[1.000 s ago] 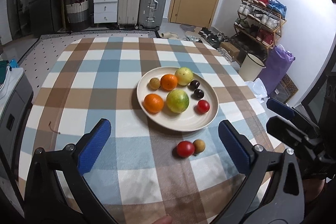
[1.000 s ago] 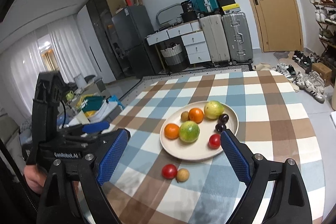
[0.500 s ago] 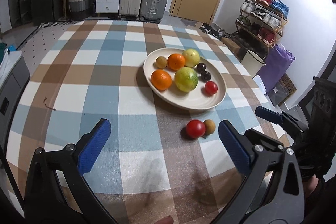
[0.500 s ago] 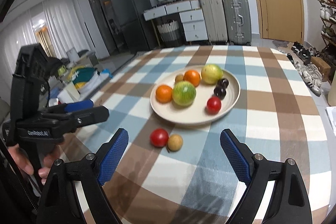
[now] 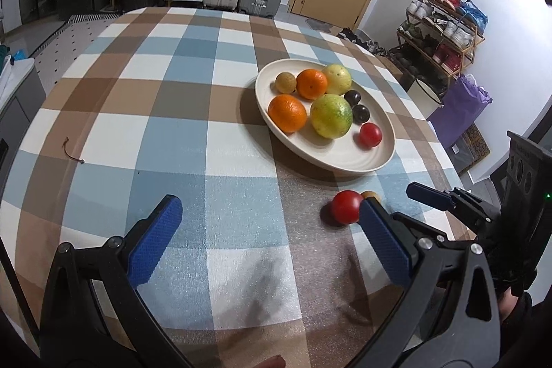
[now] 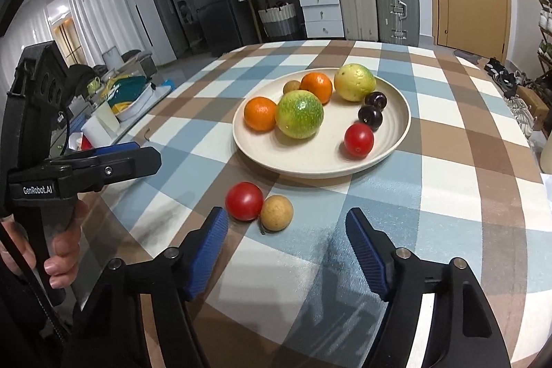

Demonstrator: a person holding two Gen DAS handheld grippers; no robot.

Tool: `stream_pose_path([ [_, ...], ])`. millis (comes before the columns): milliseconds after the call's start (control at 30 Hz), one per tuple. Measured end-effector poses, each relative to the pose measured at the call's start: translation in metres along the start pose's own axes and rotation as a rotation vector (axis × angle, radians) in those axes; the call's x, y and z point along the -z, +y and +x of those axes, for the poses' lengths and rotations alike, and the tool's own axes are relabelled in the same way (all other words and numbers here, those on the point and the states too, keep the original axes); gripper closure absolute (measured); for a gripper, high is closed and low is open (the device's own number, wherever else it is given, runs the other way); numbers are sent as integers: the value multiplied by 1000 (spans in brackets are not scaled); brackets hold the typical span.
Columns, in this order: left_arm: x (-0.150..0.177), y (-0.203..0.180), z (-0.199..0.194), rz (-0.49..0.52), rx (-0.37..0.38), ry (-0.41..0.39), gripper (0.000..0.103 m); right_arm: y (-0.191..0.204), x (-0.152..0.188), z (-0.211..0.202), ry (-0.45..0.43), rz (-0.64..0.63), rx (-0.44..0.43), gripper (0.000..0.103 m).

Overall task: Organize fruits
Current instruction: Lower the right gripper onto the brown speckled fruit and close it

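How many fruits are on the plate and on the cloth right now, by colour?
Orange: 2, on the plate
Green-yellow: 2, on the plate
Dark purple: 2, on the plate
Red: 2, one on the plate, one on the cloth
Tan-brown: 2, one on the plate, one on the cloth
Total: 10

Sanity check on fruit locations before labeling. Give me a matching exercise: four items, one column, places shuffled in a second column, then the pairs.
Items:
1. red tomato nearest the right gripper
2. tan round fruit
3. two dark plums
4. big green fruit

Places:
A. on the plate, beside an orange
B. on the cloth, touching the tan fruit
C. on the plate's right side, above a red tomato
D. on the cloth, right of a tomato

Pairs: 1-B, 2-D, 3-C, 4-A
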State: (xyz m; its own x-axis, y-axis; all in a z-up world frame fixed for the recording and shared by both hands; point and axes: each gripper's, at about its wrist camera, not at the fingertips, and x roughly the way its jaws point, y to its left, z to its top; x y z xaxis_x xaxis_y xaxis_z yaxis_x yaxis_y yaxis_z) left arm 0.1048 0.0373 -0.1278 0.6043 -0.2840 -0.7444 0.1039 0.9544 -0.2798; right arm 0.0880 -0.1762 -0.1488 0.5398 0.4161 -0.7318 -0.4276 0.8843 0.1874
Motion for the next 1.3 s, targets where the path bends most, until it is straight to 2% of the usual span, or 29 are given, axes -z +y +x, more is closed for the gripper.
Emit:
stream_pose_path([
  [367, 0, 9, 20, -22, -4, 37, 1, -2, -2, 23, 64, 1, -46, 42],
  [533, 0, 12, 24, -29, 2, 43, 1, 0, -1, 30, 78, -14, -50, 49],
  [800, 1, 13, 28, -34, 5, 57, 1, 4, -2, 34, 87, -44, -84, 77],
  [1300, 2, 3, 31, -14, 1, 72, 1, -4, 2, 15, 32, -2, -114, 78],
])
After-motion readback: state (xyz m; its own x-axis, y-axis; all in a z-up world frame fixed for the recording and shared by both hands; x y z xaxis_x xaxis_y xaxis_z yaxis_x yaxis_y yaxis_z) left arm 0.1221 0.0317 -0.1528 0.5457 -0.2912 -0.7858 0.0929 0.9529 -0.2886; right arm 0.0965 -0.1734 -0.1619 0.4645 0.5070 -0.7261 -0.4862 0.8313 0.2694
